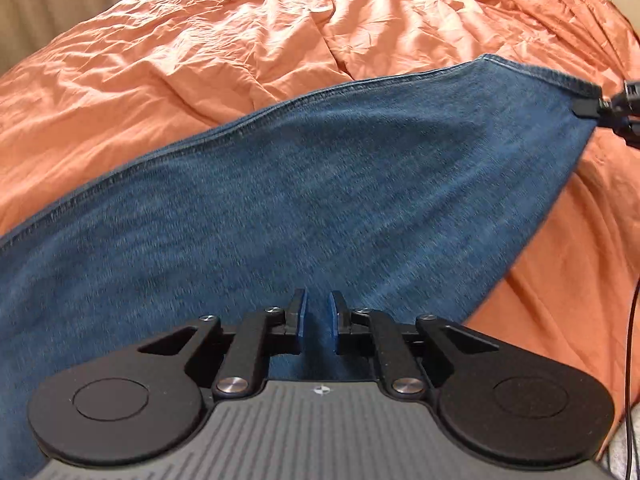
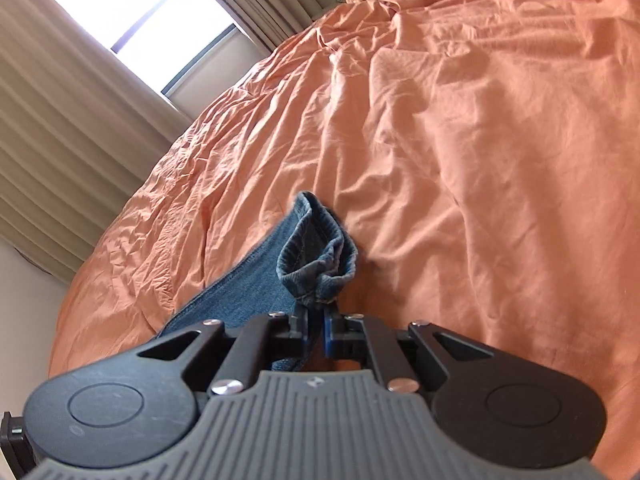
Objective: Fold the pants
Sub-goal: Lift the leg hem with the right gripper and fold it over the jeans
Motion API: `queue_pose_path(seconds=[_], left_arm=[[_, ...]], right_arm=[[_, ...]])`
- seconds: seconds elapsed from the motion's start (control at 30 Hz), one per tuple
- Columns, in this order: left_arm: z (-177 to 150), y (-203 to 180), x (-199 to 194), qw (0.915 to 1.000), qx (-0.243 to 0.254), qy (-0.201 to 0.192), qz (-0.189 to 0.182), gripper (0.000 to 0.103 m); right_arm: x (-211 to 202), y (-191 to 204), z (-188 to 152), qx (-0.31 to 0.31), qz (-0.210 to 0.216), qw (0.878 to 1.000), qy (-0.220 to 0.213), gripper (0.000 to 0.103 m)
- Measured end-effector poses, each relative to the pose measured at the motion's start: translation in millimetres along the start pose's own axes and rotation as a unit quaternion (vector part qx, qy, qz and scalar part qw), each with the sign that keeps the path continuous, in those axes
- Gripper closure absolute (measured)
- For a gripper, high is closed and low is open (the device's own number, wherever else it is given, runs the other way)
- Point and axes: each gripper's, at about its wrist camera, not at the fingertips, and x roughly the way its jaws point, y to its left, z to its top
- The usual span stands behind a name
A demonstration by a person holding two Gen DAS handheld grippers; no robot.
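Blue denim pants (image 1: 320, 184) stretch across an orange bedspread (image 1: 200, 60) and are held up between my two grippers. My left gripper (image 1: 318, 316) sits low in the left wrist view, its blue pads pinching a ridge of the denim. At that view's right edge, my right gripper (image 1: 586, 108) clamps the corner of the hem. In the right wrist view my right gripper (image 2: 318, 316) is shut on the bunched leg cuff (image 2: 320, 248), and the rest of the pants (image 2: 240, 292) trails down to the left. The waist end is out of sight.
The rumpled orange bedspread (image 2: 480, 160) fills most of both views. Beige curtains (image 2: 60, 140) and a bright window (image 2: 132, 12) stand beyond the bed's far edge. A black cable (image 1: 632, 360) hangs at the right edge of the left wrist view.
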Motion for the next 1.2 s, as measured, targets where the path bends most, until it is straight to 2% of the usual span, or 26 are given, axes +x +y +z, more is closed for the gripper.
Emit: queue_pose_path(seconds=[0.2, 0.37, 0.43, 0.57, 0.67, 0.73, 0.93, 1.07, 1.2], left_arm=[[-34, 0, -20, 0.9979, -0.048, -0.015, -0.040, 0.092], [-51, 5, -42, 0.9960, -0.040, -0.006, -0.079, 0.092], [-58, 11, -58, 0.9960, -0.034, -0.019, -0.080, 0.092], [-70, 41, -94, 0.9944, -0.052, -0.051, -0.078, 0.091], [-80, 70, -123, 0.9936, -0.062, -0.076, -0.057, 0.091], [-85, 92, -138, 0.9920, -0.077, -0.090, -0.044, 0.091], [-110, 152, -169, 0.9834, -0.143, -0.112, -0.014, 0.091], [-127, 184, -180, 0.9782, -0.175, -0.112, -0.003, 0.089], [-145, 207, -183, 0.9743, -0.199, -0.105, 0.004, 0.088]], right_arm=[[-36, 63, 9, -0.101, 0.009, 0.994, -0.034, 0.101], [-68, 138, 6, -0.207, 0.019, 0.976, -0.073, 0.101], [-78, 172, 2, -0.242, 0.026, 0.966, -0.083, 0.101], [-86, 240, -14, -0.307, 0.029, 0.947, -0.093, 0.101], [-82, 287, -32, -0.340, 0.041, 0.935, -0.095, 0.101], [-75, 315, -46, -0.350, 0.052, 0.931, -0.092, 0.101], [-33, 382, -104, -0.367, 0.081, 0.925, -0.050, 0.101], [15, 400, -173, -0.372, 0.099, 0.922, 0.024, 0.101], [54, 395, -245, -0.393, 0.099, 0.908, 0.110, 0.101]])
